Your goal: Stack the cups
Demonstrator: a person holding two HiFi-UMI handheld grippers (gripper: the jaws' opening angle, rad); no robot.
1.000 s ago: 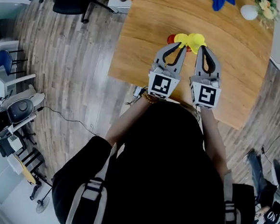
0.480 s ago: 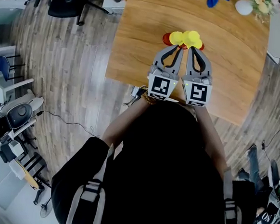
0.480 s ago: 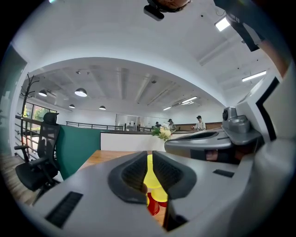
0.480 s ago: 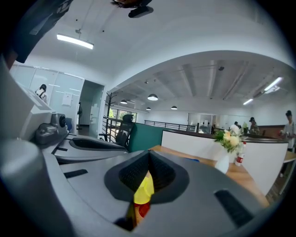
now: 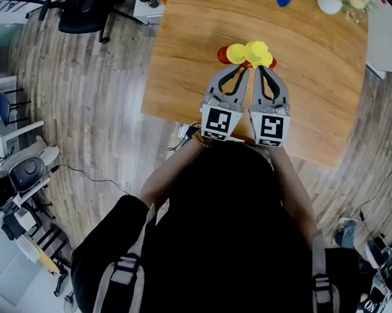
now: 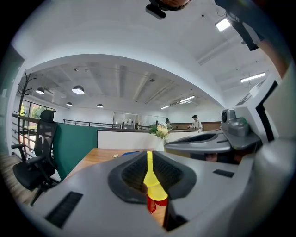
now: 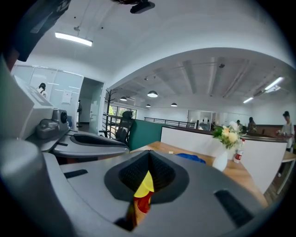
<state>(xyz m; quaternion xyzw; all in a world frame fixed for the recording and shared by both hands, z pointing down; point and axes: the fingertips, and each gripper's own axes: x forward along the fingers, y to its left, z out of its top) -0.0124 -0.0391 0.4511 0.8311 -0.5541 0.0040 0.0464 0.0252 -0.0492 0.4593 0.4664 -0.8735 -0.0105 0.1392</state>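
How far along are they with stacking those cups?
No finished stack yet. The left gripper pinches one yellow cup, the right gripper the other yellow cup, each over a red cup. Whether they sit in the reds is unclear; a single stack is left.

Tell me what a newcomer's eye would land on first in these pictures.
Two bright cups stand out side by side against the wooden table: the left yellow cup, pinched in the left gripper, and the right yellow cup, pinched in the right gripper. In the head view a red cup peeks out just left of them.
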